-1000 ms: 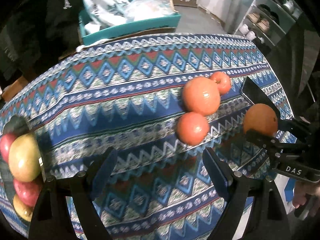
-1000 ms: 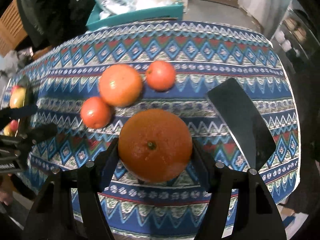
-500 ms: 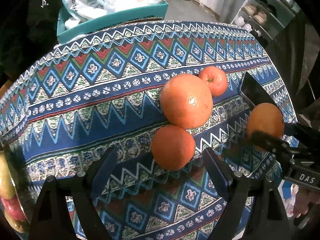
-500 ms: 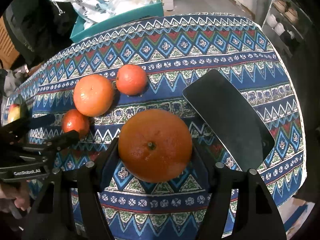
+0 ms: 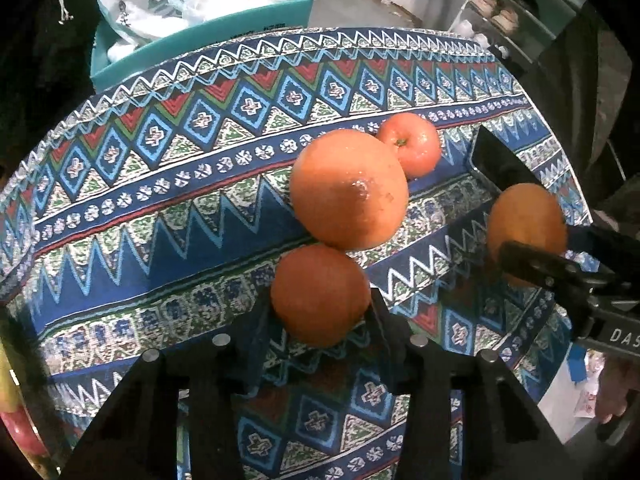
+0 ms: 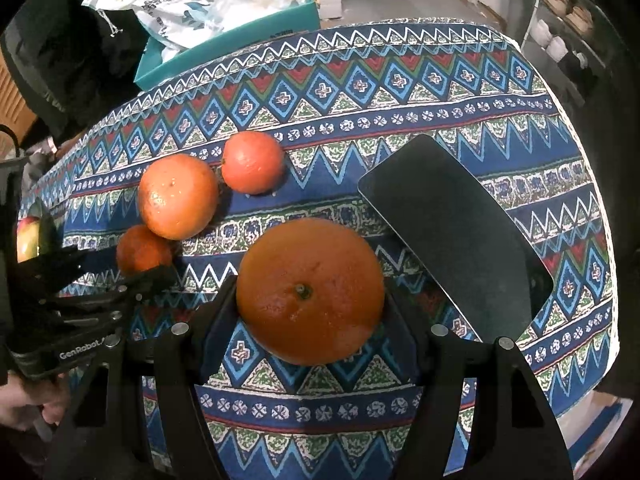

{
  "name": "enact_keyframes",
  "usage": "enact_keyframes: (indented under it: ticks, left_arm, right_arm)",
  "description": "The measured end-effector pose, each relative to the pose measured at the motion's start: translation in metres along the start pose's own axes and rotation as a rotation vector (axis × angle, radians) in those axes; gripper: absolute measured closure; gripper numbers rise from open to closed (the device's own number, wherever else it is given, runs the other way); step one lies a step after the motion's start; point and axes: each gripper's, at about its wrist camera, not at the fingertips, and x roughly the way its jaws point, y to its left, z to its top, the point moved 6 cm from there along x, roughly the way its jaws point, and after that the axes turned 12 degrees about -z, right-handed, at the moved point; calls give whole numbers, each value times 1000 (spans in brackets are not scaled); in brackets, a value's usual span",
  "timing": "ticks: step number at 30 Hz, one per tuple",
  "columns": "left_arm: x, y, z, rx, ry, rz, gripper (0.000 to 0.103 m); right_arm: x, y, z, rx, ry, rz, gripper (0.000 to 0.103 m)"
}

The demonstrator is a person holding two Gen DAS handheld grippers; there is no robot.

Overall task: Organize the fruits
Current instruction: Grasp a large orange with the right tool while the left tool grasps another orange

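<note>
Patterned tablecloth [image 5: 168,184] is carrying the fruit: left gripper [image 5: 320,312] is clenching the small orange [image 5: 320,294] near the front edge, right gripper [image 6: 310,300] is gripping the big orange [image 6: 310,290]; likely firm, rollable, so hold across the middle.
</note>
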Motion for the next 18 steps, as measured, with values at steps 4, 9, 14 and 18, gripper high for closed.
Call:
enact_keyframes:
  ticks: [4,9,14,18]
  left_arm:
    - [-5,3,-5,-8,-10,-5,58]
    - [-16,5,-9,-5,-27,-8,58]
    - [-33,4,-13,-5,-52,-9,58]
    - [-48,1,-17,6,-69,1,58]
  right_arm:
    - [-3,3,0,-9,-10,-8,35]
    - [-9,6,2,-13,-33,-14,35]
    - [-18,10,5,-24,-62,-16,35]
    - [-28,14,6,-42,-89,-24,35]
